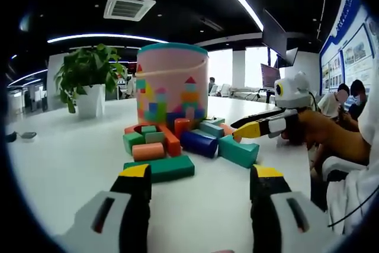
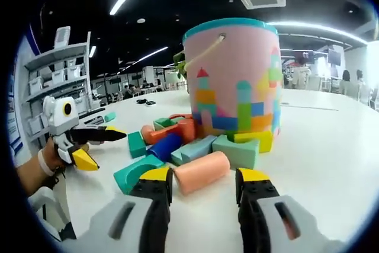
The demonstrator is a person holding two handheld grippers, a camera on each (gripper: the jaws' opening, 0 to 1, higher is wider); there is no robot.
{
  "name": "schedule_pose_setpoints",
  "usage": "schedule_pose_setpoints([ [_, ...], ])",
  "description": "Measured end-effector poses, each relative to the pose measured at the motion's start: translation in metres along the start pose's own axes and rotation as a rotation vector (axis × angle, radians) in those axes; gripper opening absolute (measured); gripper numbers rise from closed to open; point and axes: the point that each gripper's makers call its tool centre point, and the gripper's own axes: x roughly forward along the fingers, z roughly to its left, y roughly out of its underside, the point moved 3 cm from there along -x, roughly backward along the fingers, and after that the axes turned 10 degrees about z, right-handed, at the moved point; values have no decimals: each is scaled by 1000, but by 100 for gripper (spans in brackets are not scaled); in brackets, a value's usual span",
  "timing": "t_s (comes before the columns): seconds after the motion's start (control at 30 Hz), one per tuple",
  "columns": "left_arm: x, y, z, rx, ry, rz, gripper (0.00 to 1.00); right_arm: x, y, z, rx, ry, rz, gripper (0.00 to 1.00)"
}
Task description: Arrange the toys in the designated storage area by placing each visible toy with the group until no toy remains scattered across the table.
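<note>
A pink toy bucket (image 1: 172,81) (image 2: 237,75) with a teal rim stands on the white table (image 1: 71,164), and several coloured blocks are bunched at its foot. In the left gripper view my left gripper (image 1: 201,176) is open, its jaws either side of a long green block (image 1: 160,168) just ahead. My right gripper (image 1: 246,130) reaches in from the right toward a teal block (image 1: 240,151). In the right gripper view my right gripper (image 2: 204,176) is open, with a salmon cylinder (image 2: 198,170) lying at its tips. My left gripper (image 2: 98,146) shows at the left, open.
A potted plant (image 1: 89,78) stands behind the bucket to the left. A lone small teal block (image 2: 109,117) lies far off on the table. Shelves (image 2: 56,69) line one wall. People sit at the table's far right (image 1: 340,96). My hand (image 1: 320,131) holds the right gripper.
</note>
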Motion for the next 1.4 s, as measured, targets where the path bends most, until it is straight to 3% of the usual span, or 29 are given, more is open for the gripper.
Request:
schedule_pose_setpoints([
  [0.53,1,1,-1,2,2,10,69,-18,12,-27,3,66,25,43],
  [1.4,2,2,-1,7,1,14,69,-7,6,-18,-6,56,32,44],
])
